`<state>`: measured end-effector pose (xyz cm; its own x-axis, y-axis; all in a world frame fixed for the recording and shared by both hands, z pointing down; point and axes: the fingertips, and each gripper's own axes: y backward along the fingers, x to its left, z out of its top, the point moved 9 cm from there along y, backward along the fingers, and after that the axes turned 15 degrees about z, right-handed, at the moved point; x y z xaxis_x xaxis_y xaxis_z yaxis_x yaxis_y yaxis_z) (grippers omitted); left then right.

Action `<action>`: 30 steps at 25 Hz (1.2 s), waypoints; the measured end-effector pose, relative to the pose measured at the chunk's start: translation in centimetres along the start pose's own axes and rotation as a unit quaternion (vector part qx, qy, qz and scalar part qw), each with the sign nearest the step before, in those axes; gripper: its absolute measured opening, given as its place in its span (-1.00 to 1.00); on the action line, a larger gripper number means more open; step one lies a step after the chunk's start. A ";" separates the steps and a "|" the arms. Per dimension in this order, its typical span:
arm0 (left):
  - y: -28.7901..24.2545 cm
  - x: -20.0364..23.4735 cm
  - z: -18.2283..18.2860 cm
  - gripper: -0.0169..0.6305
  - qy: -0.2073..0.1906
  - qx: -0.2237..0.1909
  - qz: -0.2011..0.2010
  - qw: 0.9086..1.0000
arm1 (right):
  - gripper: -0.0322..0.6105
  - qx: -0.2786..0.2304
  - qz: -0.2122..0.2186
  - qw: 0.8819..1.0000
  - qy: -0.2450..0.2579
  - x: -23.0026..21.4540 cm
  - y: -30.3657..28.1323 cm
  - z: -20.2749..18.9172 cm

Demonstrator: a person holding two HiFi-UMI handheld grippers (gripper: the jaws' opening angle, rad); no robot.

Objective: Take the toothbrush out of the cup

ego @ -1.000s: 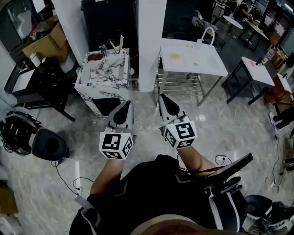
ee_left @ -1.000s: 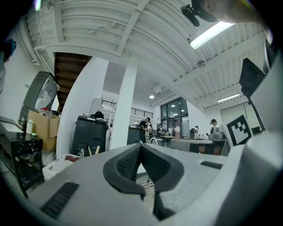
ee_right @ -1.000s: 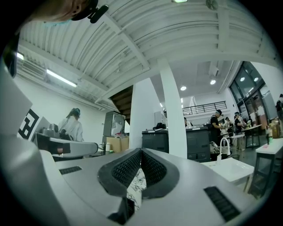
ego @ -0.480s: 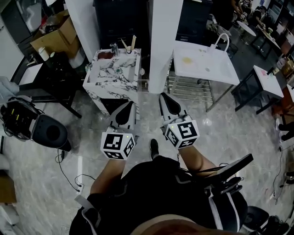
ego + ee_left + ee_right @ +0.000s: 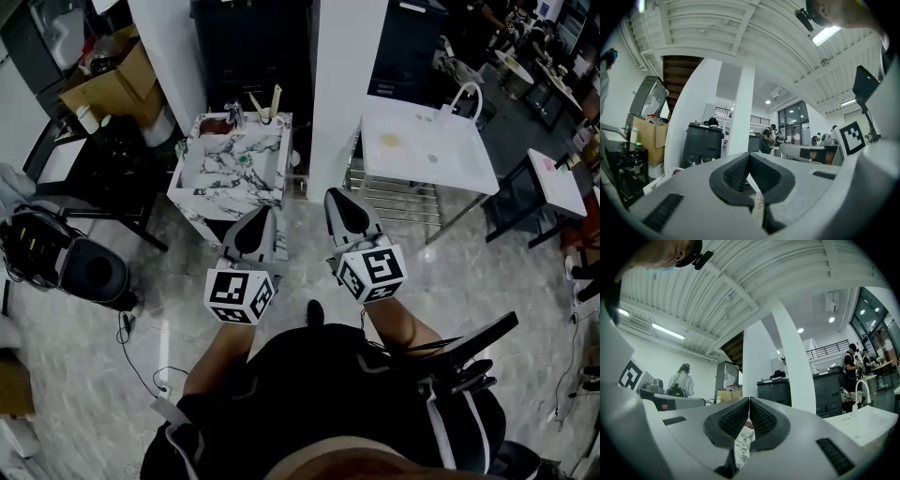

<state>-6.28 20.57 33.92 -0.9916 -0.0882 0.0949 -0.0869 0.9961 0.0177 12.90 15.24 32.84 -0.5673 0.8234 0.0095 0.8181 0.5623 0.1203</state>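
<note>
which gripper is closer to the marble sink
Left. The left gripper is right in front of the marble sink; the right gripper is further right, before the white pillar.

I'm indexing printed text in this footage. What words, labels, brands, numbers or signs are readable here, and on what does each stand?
No words, brands or numbers are readable in any view.
The marker cube on the left gripper: black-and-white square pattern only, no letters.
The second marker cube on the right gripper: pattern only, no letters.
The cardboard box: any print is too small to read.
</note>
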 end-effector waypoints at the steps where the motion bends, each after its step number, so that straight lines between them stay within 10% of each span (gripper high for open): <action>1: -0.8 0.0 0.0 -0.94 -0.001 0.002 0.001 1.000 | -0.83 0.001 0.002 1.000 -0.001 -0.7 -0.4 -0.1; 30: -16.8 -2.1 -1.6 -0.94 -0.023 0.048 0.012 0.999 | -0.83 -0.011 -0.003 0.998 -0.067 -17.6 -5.0 -3.6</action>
<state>-2.57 4.05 35.06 -0.9966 -0.0656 0.0493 -0.0694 0.9944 -0.0793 18.43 -2.29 35.69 -0.5535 0.8235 -0.1241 0.8114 0.5668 0.1426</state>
